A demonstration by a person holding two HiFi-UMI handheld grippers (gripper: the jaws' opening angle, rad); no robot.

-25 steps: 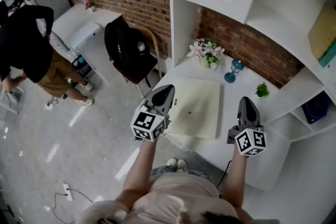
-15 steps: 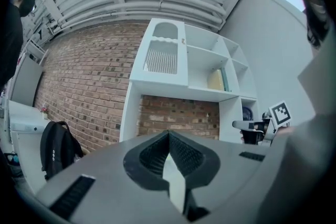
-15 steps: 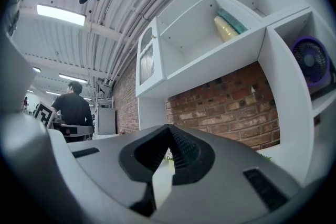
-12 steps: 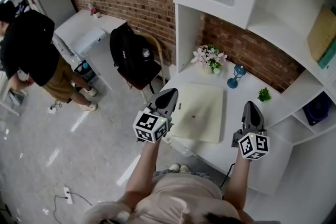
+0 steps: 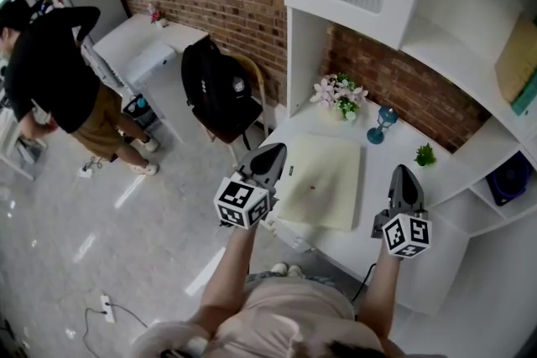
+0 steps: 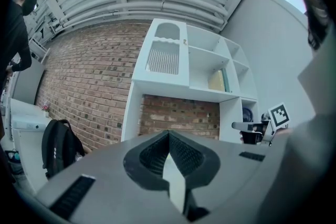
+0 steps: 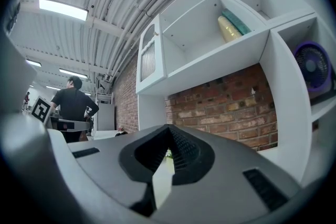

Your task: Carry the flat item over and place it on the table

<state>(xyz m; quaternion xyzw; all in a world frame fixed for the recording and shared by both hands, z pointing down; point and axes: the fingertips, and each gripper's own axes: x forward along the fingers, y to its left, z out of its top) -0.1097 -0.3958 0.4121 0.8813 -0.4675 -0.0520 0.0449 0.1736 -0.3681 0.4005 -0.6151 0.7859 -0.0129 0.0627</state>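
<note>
The flat item (image 5: 323, 180) is a cream rectangular pad lying flat on the white table (image 5: 375, 218) below the shelves. My left gripper (image 5: 273, 152) hovers level at the pad's left edge, jaws shut, and I see nothing between them. In the left gripper view the closed jaws (image 6: 168, 134) point at the brick wall and shelf unit. My right gripper (image 5: 406, 173) is over the table, to the right of the pad and apart from it. It is shut too, and in the right gripper view the jaws (image 7: 168, 127) hold nothing.
Flowers (image 5: 340, 92), a blue goblet (image 5: 382, 120) and a small green plant (image 5: 424, 154) stand behind the pad. White shelves (image 5: 419, 4) hang overhead. A black backpack (image 5: 216, 88) sits on a chair at the left. A person in black (image 5: 50, 71) bends over further left.
Both grippers stay where they were beside the pad. The head view has shifted slightly, and the person in black at the left has changed posture.
</note>
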